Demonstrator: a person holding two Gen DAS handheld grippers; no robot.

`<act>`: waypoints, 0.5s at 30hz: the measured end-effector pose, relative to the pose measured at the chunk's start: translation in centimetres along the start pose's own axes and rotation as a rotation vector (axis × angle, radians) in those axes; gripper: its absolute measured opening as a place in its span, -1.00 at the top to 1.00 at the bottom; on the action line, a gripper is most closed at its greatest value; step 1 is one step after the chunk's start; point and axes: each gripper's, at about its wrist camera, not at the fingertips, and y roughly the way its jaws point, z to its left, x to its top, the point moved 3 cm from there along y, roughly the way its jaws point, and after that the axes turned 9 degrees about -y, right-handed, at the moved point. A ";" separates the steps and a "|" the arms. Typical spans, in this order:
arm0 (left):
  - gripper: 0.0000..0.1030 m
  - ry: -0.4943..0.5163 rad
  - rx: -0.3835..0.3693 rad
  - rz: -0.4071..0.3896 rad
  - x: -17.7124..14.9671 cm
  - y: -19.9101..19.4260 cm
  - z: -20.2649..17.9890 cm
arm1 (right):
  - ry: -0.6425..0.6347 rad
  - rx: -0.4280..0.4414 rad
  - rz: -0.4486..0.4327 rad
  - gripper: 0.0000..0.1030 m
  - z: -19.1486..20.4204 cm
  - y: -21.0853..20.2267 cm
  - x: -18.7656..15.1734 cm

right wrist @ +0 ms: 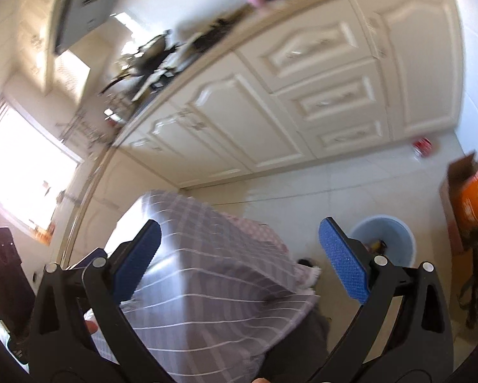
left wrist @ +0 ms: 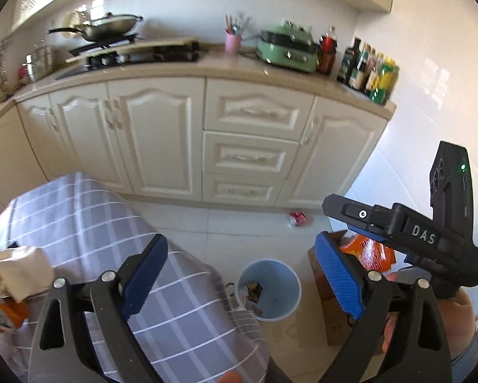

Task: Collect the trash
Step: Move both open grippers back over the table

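Observation:
A pale blue trash bin [left wrist: 269, 289] stands on the tiled floor with a few wrappers inside; it also shows in the right wrist view as the bin [right wrist: 385, 239]. My left gripper [left wrist: 239, 274] hangs open and empty above the table corner and the bin. My right gripper [right wrist: 239, 255] is open too, with nothing between its blue pads; its body [left wrist: 408, 233] shows at the right of the left wrist view. A crushed red can [left wrist: 298, 218] lies on the floor by the cabinet base, seen again as a can [right wrist: 423, 146]. Orange packaging and a crumpled paper [left wrist: 12, 274] lie on the table's left.
A table with a grey checked cloth [left wrist: 88, 223] fills the lower left. A brown cardboard box [left wrist: 331, 312] with orange packets [left wrist: 369, 252] stands right of the bin. Cream cabinets [left wrist: 162, 140] and a cluttered counter [left wrist: 207, 63] run along the back.

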 end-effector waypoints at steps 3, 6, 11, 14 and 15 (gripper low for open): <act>-0.78 -0.014 0.019 -0.037 0.0 -2.4 1.9 | -0.056 0.051 -0.001 -0.88 3.7 0.2 0.1; -0.78 -0.028 0.056 -0.075 -0.3 -4.7 4.1 | -0.112 0.093 0.003 -0.88 6.8 0.4 0.0; -0.78 -0.060 0.117 -0.130 -1.2 -8.1 7.5 | -0.202 0.157 0.022 -0.88 11.8 1.1 -0.8; -0.78 -0.084 0.159 -0.170 -2.0 -10.5 9.8 | -0.259 0.200 0.038 -0.88 14.9 1.7 -1.5; -0.78 -0.092 0.183 -0.186 -2.3 -11.5 10.8 | -0.275 0.207 0.041 -0.88 15.6 1.8 -1.7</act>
